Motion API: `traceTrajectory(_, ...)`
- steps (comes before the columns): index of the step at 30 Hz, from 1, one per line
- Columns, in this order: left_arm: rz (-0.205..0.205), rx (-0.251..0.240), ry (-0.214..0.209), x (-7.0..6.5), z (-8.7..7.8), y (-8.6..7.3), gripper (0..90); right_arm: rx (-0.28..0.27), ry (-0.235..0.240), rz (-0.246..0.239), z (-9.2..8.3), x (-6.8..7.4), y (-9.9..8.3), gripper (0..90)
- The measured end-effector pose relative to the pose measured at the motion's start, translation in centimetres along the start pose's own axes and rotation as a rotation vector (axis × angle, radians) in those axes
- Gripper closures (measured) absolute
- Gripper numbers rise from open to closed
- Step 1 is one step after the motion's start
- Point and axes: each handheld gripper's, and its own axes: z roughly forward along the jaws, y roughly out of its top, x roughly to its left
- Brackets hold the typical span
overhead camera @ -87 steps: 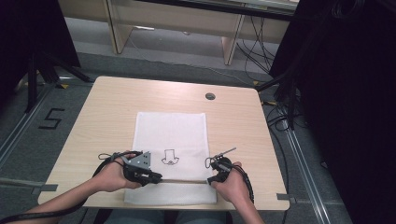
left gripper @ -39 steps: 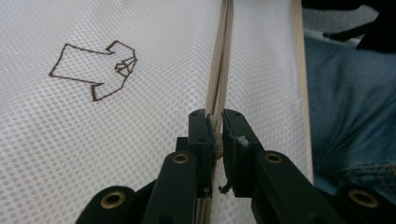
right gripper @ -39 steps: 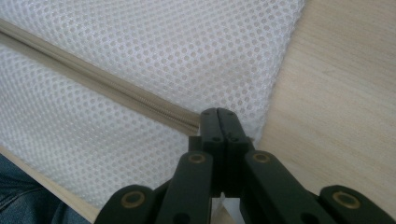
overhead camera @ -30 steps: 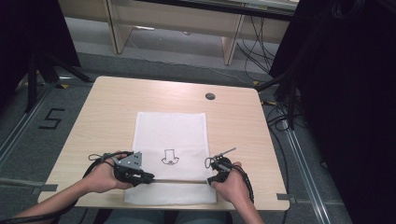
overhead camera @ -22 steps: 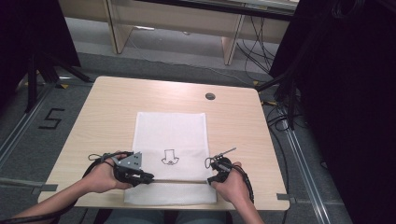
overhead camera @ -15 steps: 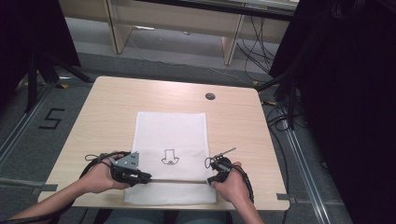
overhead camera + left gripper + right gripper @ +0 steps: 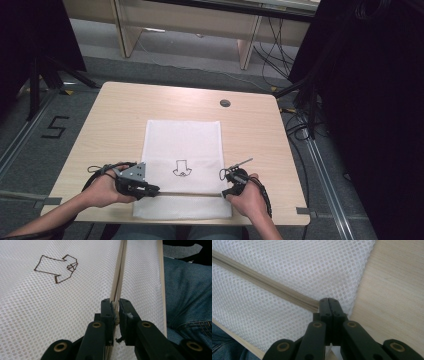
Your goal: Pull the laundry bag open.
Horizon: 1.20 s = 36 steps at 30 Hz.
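Wooden table [image 7: 125,115] with a white mesh bag [image 7: 182,145] lying flat at its six o'clock edge.

Across the bag's near part runs a beige zipper [image 7: 190,194]; the left gripper [image 7: 152,190] at nine o'clock pinches the zipper's pull [image 7: 115,315] between nearly closed jaws, while the right gripper [image 7: 226,191] at three o'clock clamps its fully closed jaws on the zipper's end at the bag's edge.

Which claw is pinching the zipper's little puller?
The left claw, at the zipper's end nearest the arrow drawing. The right claw pinches the other end, beside bare table.
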Motion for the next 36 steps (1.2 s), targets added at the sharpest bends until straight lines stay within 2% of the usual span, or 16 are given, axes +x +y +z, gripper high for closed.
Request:
traceTrajectory(3, 0.009, 0.009, 0.008, 0.0, -0.1, 0.0, 81.8, 0.003, -0.010, 0.009, 0.1, 0.0, 0.0, 90.0)
traceTrajectory(7, -0.009, 0.005, 0.006, 0.1, -0.4, -0.3, 81.8, 0.002, -0.008, 0.009, 0.1, 0.0, 0.0, 90.0)
traceTrajectory(8, 0.005, 0.010, 0.008, 0.2, -0.4, -0.3, 81.8, 0.004, -0.011, 0.006, 0.1, 0.0, 0.0, 90.0)
traceTrajectory(11, -0.005, 0.004, 0.006, 0.1, -0.4, -0.3, 81.8, 0.003, -0.011, 0.003, 0.1, 0.0, 0.0, 90.0)
traceTrajectory(14, 0.004, 0.010, 0.009, 0.1, -0.4, -0.4, 81.8, 0.001, -0.008, 0.009, 0.1, 0.0, 0.0, 90.0)
traceTrajectory(15, -0.010, 0.001, 0.004, 0.1, -0.5, -0.4, 81.8, 0.001, -0.009, 0.009, 0.1, 0.0, 0.0, 90.0)
traceTrajectory(17, -0.002, 0.011, 0.001, 0.2, -0.6, -0.5, 81.8, 0.001, -0.009, 0.009, 0.1, 0.0, 0.0, 90.0)
traceTrajectory(18, -0.014, -0.001, 0.010, 0.2, -0.7, -0.6, 81.8, 0.001, -0.009, 0.008, 0.1, 0.0, 0.0, 90.0)
traceTrajectory(22, -0.013, 0.010, 0.019, 0.3, -1.1, -0.9, 81.8, 0.000, -0.007, -0.002, 0.0, 0.0, 0.0, 90.0)
traceTrajectory(24, -0.019, 0.006, 0.019, 0.4, -1.1, -1.0, 81.8, 0.004, -0.011, 0.010, 0.1, 0.0, 0.0, 90.0)
traceTrajectory(25, 0.003, 0.014, 0.018, 0.5, -1.2, -1.0, 81.8, 0.002, -0.009, 0.008, 0.1, 0.0, 0.0, 90.0)
traceTrajectory(26, 0.003, 0.014, 0.018, 0.5, -1.2, -1.0, 81.8, 0.001, -0.008, 0.009, 0.1, 0.0, 0.0, 90.0)
traceTrajectory(27, -0.019, 0.005, 0.016, 0.4, -1.2, -1.0, 81.8, 0.001, -0.008, 0.009, 0.1, 0.0, 0.0, 90.0)
traceTrajectory(28, -0.021, 0.003, 0.013, 0.3, -1.2, -1.0, 81.8, 0.001, -0.009, 0.010, 0.1, 0.0, 0.0, 90.0)
traceTrajectory(33, -0.019, 0.007, 0.014, 0.3, -1.2, -1.0, 81.8, -0.005, -0.004, -0.003, 0.0, -0.1, 0.0, 90.0)
traceTrajectory(36, -0.008, 0.022, 0.019, 0.5, -1.5, -1.2, 81.8, -0.004, -0.009, 0.007, 0.1, 0.0, 0.0, 90.0)
